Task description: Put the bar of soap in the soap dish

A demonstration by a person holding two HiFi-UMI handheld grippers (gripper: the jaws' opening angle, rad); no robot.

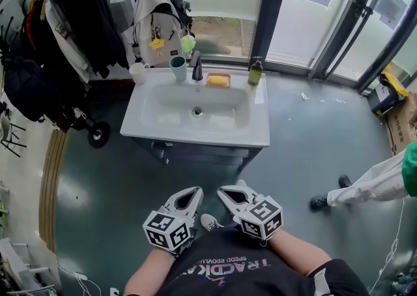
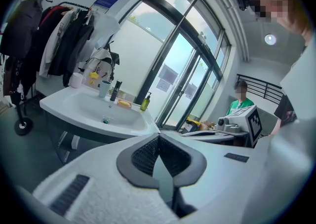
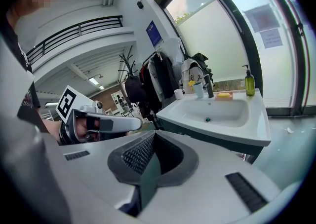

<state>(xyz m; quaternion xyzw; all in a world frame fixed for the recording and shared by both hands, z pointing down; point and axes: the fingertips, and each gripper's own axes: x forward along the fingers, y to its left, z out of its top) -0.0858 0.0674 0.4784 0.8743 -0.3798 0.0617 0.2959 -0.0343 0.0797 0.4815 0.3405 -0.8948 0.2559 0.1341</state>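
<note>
A glossy grey-green floor [image 1: 313, 158] reflects the daylight; a white washbasin [image 1: 195, 137] on a dark cabinet stands at the far wall, beside tall glass doors [image 1: 339, 21] in dark frames. A coat rack [image 1: 71, 21] hung with dark clothes fills the left corner; a pale backpack [image 1: 156, 17] sits just behind the basin; a round ceiling lamp [image 2: 270, 39] glows overhead; a dark railing [image 3: 74, 28] runs along an upper level.

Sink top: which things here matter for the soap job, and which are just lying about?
Job: soap, apparently already lying in the orange dish; left gripper and right gripper, both shut and empty.

Lying about: white cup, teal cup, green bottle, backpack, coats.
</note>
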